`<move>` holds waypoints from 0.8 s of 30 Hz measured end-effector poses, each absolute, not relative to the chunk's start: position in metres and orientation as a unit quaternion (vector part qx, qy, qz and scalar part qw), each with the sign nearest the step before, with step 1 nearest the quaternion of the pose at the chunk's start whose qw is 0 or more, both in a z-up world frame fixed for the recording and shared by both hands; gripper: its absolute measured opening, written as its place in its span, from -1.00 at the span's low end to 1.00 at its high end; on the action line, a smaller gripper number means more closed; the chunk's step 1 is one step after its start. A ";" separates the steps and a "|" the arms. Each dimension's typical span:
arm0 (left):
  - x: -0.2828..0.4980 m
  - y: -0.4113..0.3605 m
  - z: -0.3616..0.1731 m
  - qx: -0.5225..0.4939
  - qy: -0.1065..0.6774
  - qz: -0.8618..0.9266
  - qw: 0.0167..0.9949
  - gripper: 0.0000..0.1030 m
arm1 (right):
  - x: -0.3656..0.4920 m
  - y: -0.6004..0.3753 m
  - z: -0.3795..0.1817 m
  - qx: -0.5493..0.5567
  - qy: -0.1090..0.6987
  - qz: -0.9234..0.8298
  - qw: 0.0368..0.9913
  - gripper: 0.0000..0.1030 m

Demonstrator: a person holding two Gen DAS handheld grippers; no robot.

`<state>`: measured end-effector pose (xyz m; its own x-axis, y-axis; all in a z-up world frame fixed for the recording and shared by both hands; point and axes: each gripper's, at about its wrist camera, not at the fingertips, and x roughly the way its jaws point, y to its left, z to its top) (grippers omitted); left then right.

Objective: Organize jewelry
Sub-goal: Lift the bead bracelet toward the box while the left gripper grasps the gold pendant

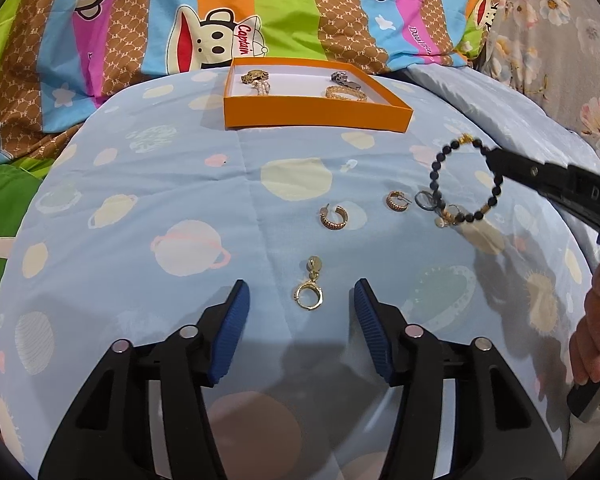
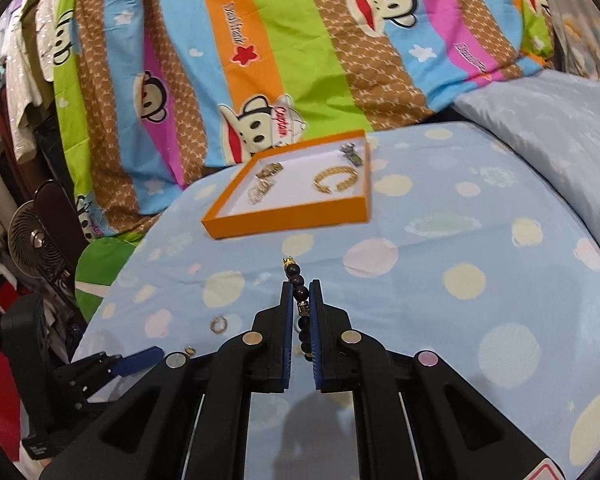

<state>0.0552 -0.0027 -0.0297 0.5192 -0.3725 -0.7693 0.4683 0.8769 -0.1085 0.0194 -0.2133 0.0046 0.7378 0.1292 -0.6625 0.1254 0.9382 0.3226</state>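
While the right gripper (image 2: 301,312) holds a dark beaded bracelet (image 1: 466,178) clear of the bedspread, its two fingers are pressed together on a few beads near the bracelet's gold charm. From the left wrist view, the loop hangs freely from the fingertips, lifted above the pale blue planet-print cover (image 1: 148,208), with a small cluster of tangled trinkets (image 1: 440,210) lying just beneath it.

Judging by how it dangles, the bracelet is light and limp, likely strung on cord, so it will swing and sag rather than keep its shape. The round beads look smooth and could roll out of a loose pinch; clamping across the strand, as now, seems the safest hold.

Farther back sits an orange tray (image 1: 316,114) with a white floor, already holding a gold chain bracelet (image 1: 346,94), a silver piece and two other small items.

Nearer the camera, the left gripper (image 1: 302,300) hovers with its blue-padded fingers apart, one on each side of a small gold drop earring (image 1: 310,286) lying flat on the cover, not touching it. That earring looks tiny, stiff and delicate, best pinched across its ring. Two gold hoop earrings (image 1: 334,218) lie between it and the tray.
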 end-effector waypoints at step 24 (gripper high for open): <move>0.053 -0.009 -0.027 0.047 0.419 -0.281 0.862 -0.74 | 0.017 -0.204 0.019 0.310 0.339 0.191 0.867 -0.86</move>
